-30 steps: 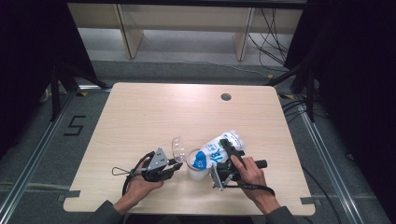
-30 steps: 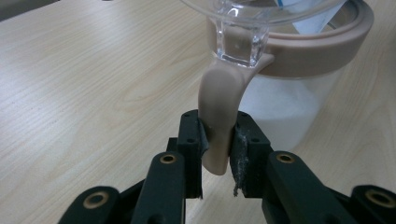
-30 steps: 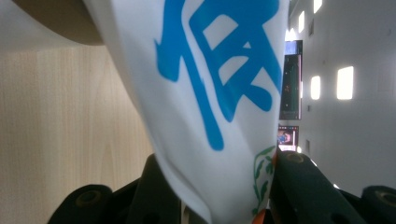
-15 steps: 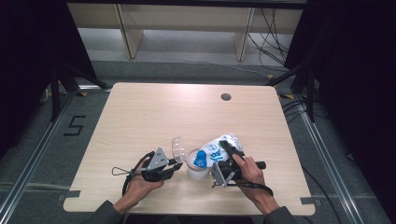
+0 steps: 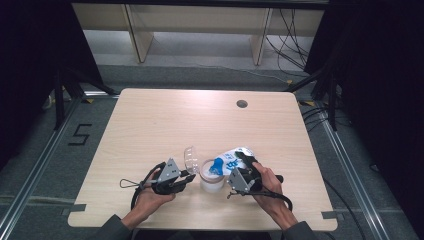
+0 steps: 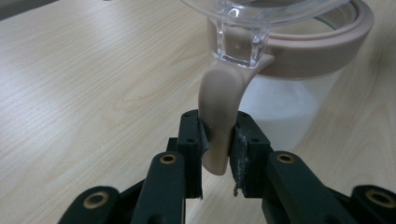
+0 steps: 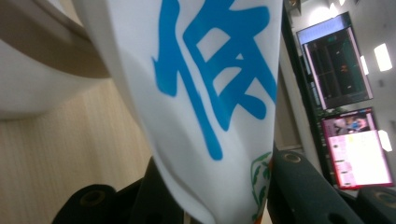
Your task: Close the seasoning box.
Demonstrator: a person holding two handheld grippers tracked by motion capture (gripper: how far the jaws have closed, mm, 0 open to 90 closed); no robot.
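fingers of the left gripper (image 5: pixel 186 179) meet a jar (image 5: pixel 212 176) near the table's (image 5: pixel 165 120) front edge; the right gripper (image 5: pixel 239 176) tips a bag (image 5: pixel 230 161) over it. left gripper view: jaws pinch the jar's handle (image 6: pixel 218 126). right gripper view: jaws clamp the bag.

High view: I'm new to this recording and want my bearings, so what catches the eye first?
Near the table's front edge, the right gripper tips a white bag with blue print over a clear jar. The left gripper clamps the jar's beige handle, the lid flipped open.
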